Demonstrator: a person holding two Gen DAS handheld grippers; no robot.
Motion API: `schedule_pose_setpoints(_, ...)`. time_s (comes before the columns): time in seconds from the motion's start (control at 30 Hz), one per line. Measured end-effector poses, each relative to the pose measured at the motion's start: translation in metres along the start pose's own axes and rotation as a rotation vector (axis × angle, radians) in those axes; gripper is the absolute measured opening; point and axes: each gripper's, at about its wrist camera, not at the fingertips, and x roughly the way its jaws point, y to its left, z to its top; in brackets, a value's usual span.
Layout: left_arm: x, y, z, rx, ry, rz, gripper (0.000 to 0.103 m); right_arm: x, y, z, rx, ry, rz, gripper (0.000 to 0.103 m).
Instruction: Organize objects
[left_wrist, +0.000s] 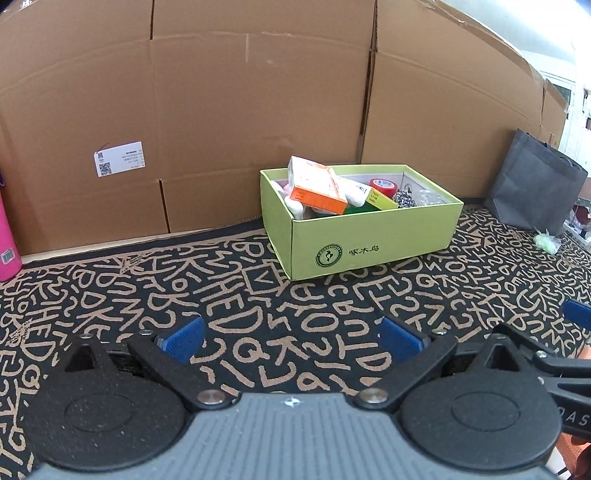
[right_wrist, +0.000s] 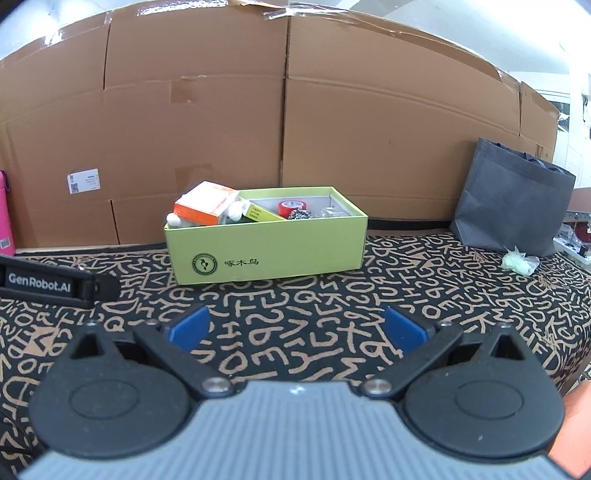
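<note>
A wall of cardboard (left_wrist: 229, 110) stands across the back, with a white label (left_wrist: 120, 158) stuck low on its left part. In front of it lies the surface (left_wrist: 258, 306), covered by a black mat with tan letter shapes.

A grey bag (right_wrist: 513, 199) stands upright at the right, against the cardboard. A pink bottle (left_wrist: 7, 236) shows at the far left edge, mostly cut off.

The green box (right_wrist: 266, 251) sits open on the mat near the cardboard, ahead of both tools and well apart from them. It is filled: an orange carton (right_wrist: 205, 205) lies tilted on top at the left end, poking above the rim, over white items (right_wrist: 173, 220) that I cannot identify. Beside it lean a green carton (right_wrist: 258, 214), then a red tape roll (right_wrist: 291, 207), then a metal scourer (right_wrist: 300, 214), and something clear (right_wrist: 330, 212) at the right end, too faint to name.

A small pale green wad (right_wrist: 519, 261) lies on the mat just in front of the bag.

The left tool (left_wrist: 291, 338) hovers low over the mat, its blue pads (left_wrist: 186, 338) spread wide with nothing between them. The right tool (right_wrist: 297, 330) is likewise spread wide and holds nothing, side by side with the left; a black arm of the left one shows at the left edge of the right wrist view.
</note>
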Motion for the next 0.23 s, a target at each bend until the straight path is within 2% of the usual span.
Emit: schedule_pose_setpoints(0.23, 0.0049, -0.0029, -0.0025, 0.000, 0.018, -0.012, 0.103, 0.0041, 0.0024, -0.0009, 0.000, 0.012, 0.020, 0.103)
